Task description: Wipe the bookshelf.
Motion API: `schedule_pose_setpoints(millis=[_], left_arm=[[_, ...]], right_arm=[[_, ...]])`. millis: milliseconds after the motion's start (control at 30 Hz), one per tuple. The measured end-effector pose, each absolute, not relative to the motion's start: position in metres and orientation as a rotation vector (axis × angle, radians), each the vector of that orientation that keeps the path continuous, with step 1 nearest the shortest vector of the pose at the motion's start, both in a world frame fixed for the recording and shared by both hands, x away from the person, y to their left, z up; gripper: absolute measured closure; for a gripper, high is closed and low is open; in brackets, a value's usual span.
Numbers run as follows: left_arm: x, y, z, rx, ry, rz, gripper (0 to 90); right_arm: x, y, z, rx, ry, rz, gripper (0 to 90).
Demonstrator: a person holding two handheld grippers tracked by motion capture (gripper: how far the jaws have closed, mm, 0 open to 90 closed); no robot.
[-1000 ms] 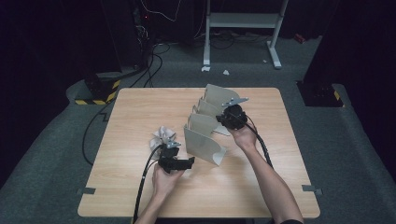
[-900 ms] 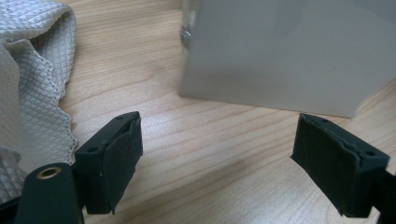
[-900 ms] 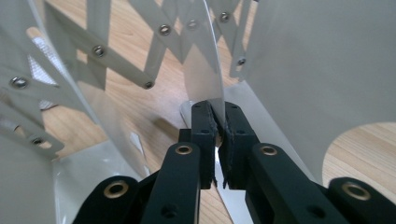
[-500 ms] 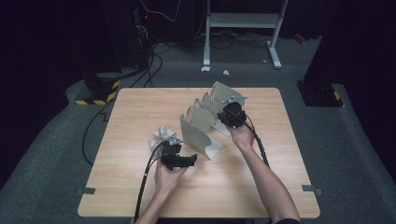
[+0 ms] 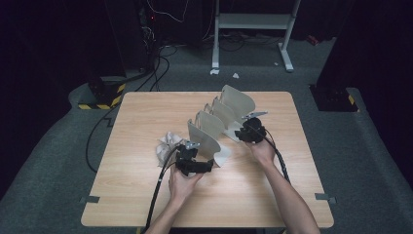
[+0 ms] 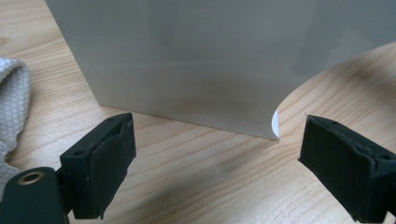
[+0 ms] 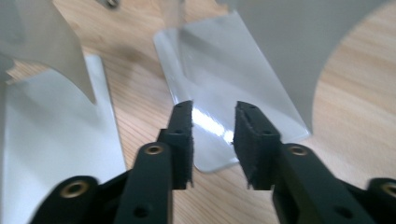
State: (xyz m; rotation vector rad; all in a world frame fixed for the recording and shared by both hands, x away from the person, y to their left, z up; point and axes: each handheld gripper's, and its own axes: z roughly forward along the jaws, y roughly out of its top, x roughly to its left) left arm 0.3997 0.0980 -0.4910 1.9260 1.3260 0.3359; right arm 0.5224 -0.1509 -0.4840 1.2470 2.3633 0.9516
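A row of grey metal bookends (image 5: 221,122) stands near the middle of the wooden table (image 5: 141,126), running on a slant from the near left toward the far right; each is a thin, matte sheet bent into an L, with an upright leaf rounded at the top and a flat, glossy foot lying on the wood. In the right gripper view the nearest foot (image 7: 229,93) has rounded corners and catches a bright glint. The right gripper (image 5: 247,131) sits at the right flank of the row, its forearm reaching in from the bottom edge with the hand wrapped around the black body; its jaws have just been opening and stand apart just above the near end of that foot, with nothing pressed between the pads (image 7: 184,135). The left gripper (image 5: 202,165) lies at the near end of the row, held low and level, the hand gripping from behind and the cable trailing back toward the person; its jaws are spread wide and empty, facing the lower edge of the closest upright leaf (image 6: 196,60), which stands on the wood just ahead of them. A crumpled white cloth (image 5: 168,146) with a waffle weave lies just left of this gripper. No writing is legible anywhere.
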Motion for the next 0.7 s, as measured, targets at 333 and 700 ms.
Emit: schedule_pose_setpoints(millis=[333, 700], left_arm=[[0.406, 0.087, -0.490, 1.926, 1.354, 0.345, 8.7], [0.415, 0.085, -0.488, 1.907, 1.397, 0.361, 11.6]], right_arm=[[0.524, -0.171, -0.504, 1.320, 2.326, 0.869, 73.2], [0.522, -0.161, -0.511, 1.266, 2.354, 0.832, 67.2]])
